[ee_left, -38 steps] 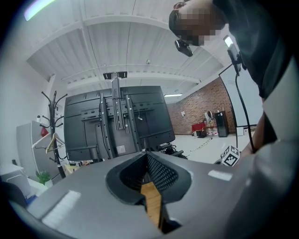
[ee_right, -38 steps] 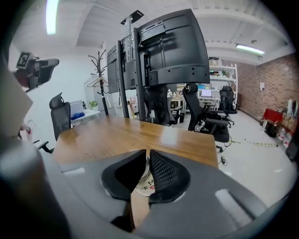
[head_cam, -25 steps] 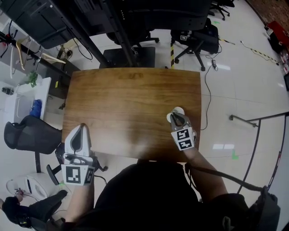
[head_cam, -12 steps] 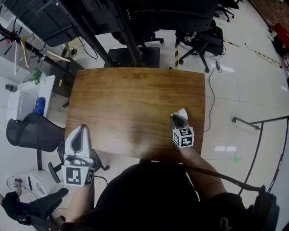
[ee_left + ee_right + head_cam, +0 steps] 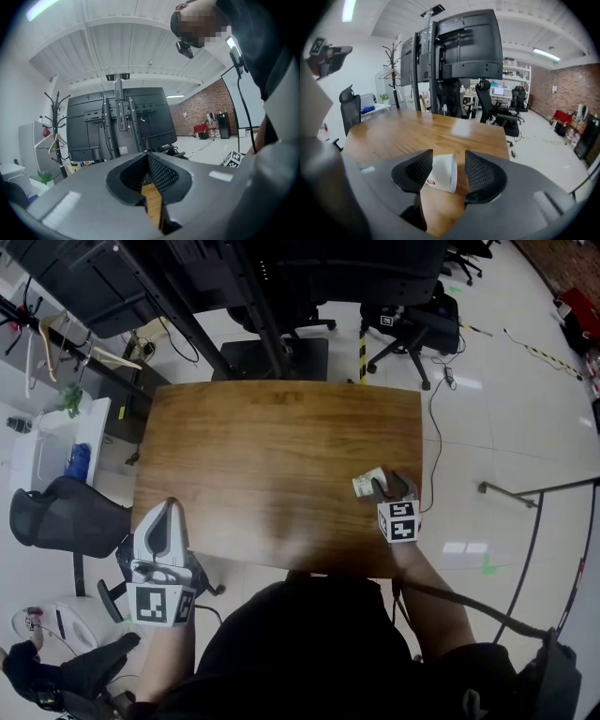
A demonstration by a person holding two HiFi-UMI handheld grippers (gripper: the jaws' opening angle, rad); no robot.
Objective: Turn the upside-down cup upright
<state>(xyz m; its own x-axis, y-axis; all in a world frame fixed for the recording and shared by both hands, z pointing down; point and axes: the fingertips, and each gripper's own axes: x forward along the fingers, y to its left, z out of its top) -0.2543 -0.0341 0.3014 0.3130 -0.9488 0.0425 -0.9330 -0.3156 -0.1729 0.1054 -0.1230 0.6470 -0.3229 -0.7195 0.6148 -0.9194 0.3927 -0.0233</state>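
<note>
sideways: cup (image 5: 440, 173), rim rightward

Right gripper (image 5: 386, 486) fingers just opened round cup (image 5: 367, 483); left gripper's (image 5: 169, 506) together.

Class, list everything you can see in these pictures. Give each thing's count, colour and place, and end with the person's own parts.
table: one, brown wood, centre, in front of the person
paper cup: one, white with a small red mark, on its side near the table's right edge
office chairs: at least three, black, on the floor beyond and left of the table
screen stand: one, black, beyond the table's far edge
coat stand: one, dark, beyond the table's far left
cabinet: one, white, on the floor left of the table
left tool: one, grey, jaws together, empty, by the table's near left corner
right tool: one, grey, jaws apart, just been opening, paper cup between them, not gripped
</note>
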